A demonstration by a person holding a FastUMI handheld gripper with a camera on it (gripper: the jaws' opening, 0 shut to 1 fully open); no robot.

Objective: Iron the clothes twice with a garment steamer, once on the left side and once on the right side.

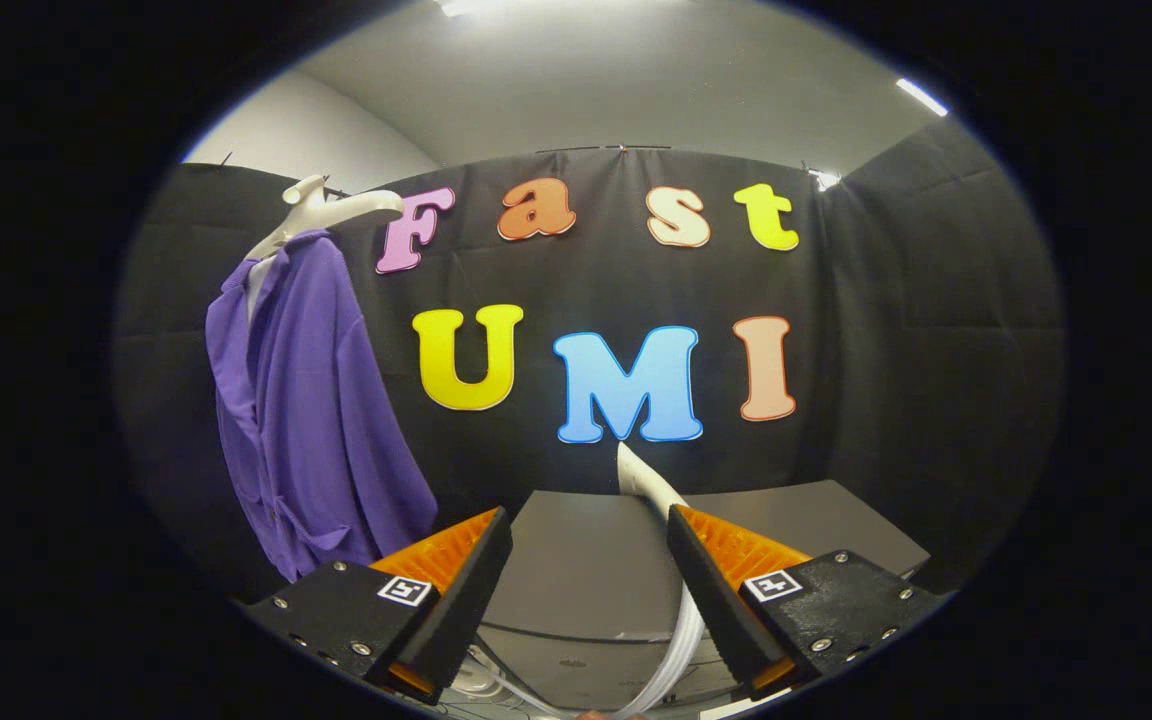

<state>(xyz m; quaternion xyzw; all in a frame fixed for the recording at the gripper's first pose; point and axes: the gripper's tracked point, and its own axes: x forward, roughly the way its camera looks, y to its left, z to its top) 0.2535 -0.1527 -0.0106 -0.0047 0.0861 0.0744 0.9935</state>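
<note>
A purple shirt hangs on a white hanger against the black cloth wall, off to the left and well beyond my fingers. My gripper is open, its fingers wide apart with nothing pressed between them. A white hose rises from below, passes just inside the right finger and ends a little above its tip. I cannot make out the steamer's head.
A dark grey box-like surface lies just ahead of and below the fingers, reaching back to the cloth wall. A light grey unit with thin clear tubing sits under it, close below the gripper.
</note>
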